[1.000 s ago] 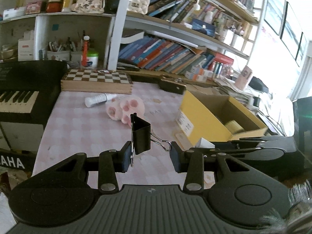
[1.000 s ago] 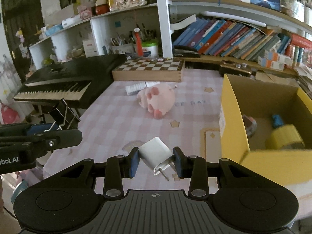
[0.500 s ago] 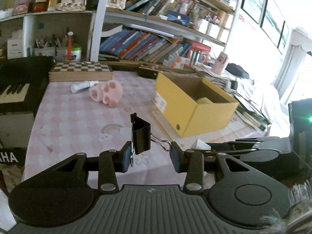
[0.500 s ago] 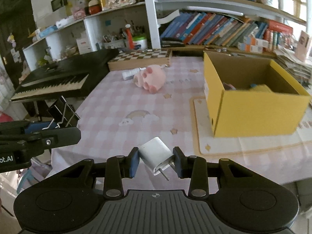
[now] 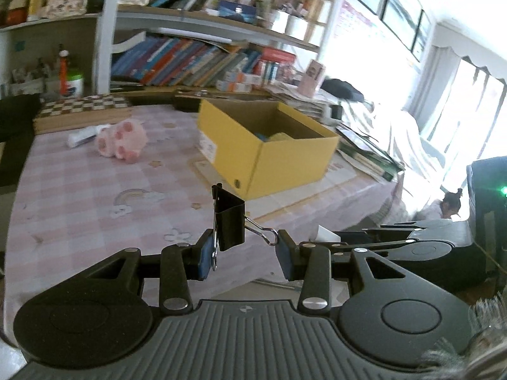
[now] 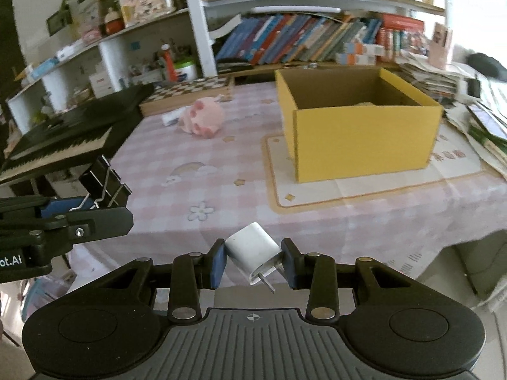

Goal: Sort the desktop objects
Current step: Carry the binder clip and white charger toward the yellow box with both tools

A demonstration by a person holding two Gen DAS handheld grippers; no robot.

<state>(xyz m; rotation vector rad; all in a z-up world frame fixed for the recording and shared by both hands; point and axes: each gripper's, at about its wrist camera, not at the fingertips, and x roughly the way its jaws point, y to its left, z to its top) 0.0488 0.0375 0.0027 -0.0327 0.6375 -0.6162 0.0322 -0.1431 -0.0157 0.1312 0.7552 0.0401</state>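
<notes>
Your left gripper pinched a black metal binder clip by its wire handles, so it could have swivelled loose. Your right gripper clamped a white plastic charger plug cornerwise, both short of the yellow cardboard box on the counter, so either could have dropped outside it.

Both grippers, left and right, angle downward, fingers clamped.

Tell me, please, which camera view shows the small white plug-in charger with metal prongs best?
The right wrist view. There the small white plug-in charger with metal prongs sits close and whole, clamped in the right gripper. In the left wrist view only a white corner shows behind the right gripper's fingers.
</notes>
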